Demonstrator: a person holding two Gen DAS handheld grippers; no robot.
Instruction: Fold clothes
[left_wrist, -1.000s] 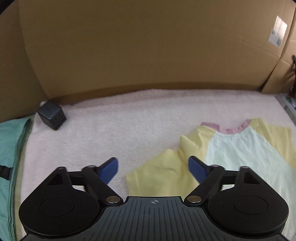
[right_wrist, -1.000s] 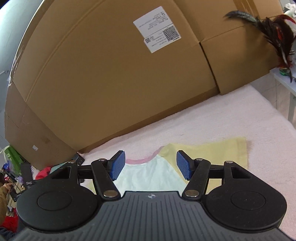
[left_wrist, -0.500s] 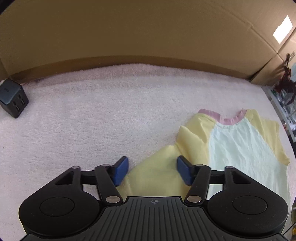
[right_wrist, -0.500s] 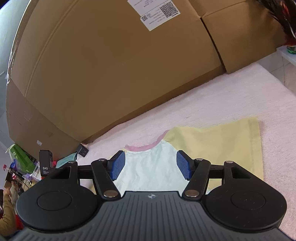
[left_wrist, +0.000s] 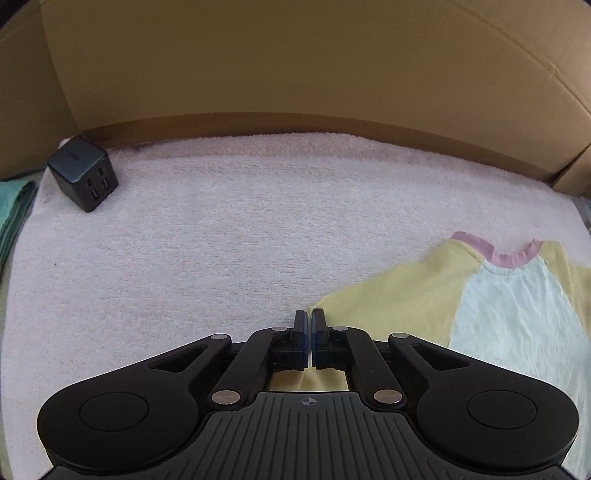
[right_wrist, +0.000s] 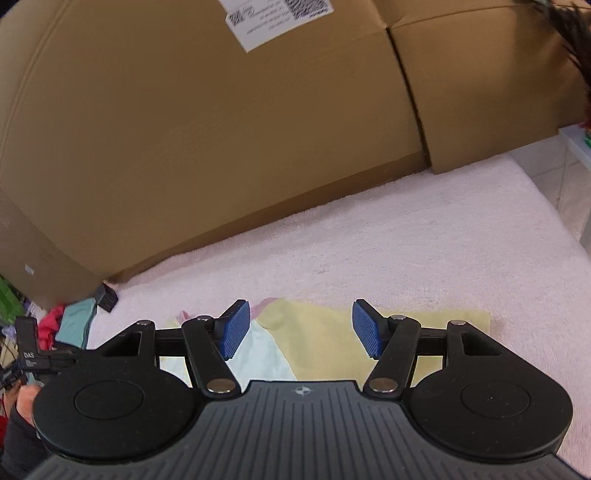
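A wall of cardboard boxes (left_wrist: 295, 62) backs the scene, one bearing a white shipping label (right_wrist: 277, 18). Below it spreads a pale pink towel-like cover (left_wrist: 221, 229); what it lies on I cannot tell.

On that cover, a small T-shirt (left_wrist: 509, 306) lies flat and face up, with a mint body, yellow sleeves and a pink collar.

The left hand-held gripper (left_wrist: 309, 321) is clenched on the end of one yellow sleeve (left_wrist: 388, 295), so a sleeve fold looks to be the step in hand. The next move likely calls for carrying that sleeve across onto the body without dragging the shirt.

The right hand-held gripper (right_wrist: 301, 326) hangs released above the other sleeve (right_wrist: 424, 321).

A dark charger cube (left_wrist: 83, 179) sits at the cover's far left corner, beside teal cloth (left_wrist: 14, 206).
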